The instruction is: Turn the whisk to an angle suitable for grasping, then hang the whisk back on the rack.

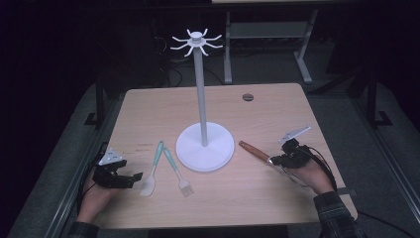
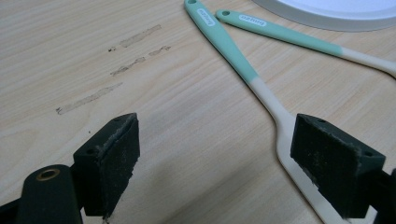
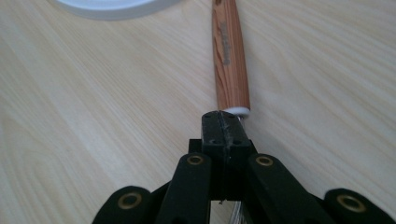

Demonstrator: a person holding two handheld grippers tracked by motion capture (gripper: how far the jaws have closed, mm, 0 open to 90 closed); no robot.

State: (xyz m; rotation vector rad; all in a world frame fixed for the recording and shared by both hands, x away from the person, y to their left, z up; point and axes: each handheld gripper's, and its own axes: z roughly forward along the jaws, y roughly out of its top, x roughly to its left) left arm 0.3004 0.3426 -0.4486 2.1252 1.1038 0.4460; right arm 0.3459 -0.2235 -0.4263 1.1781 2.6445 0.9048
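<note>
**Right jaws clamped on the wooden-handled utensil, its working end hidden**

The right gripper [image 3: 225,122] is closed on the wooden-handled utensil [image 3: 229,51], just below the handle's white collar — the head lies hidden behind jaws and hand. It lies on the table [image 1: 277,104] right of the stand's white base [image 1: 205,147]. The left gripper [image 2: 215,158] hangs open and empty beside the spatula [image 2: 275,109], whose blade one jaw partly covers; the brush [image 2: 299,39] is cut off at the frame edge.
</note>
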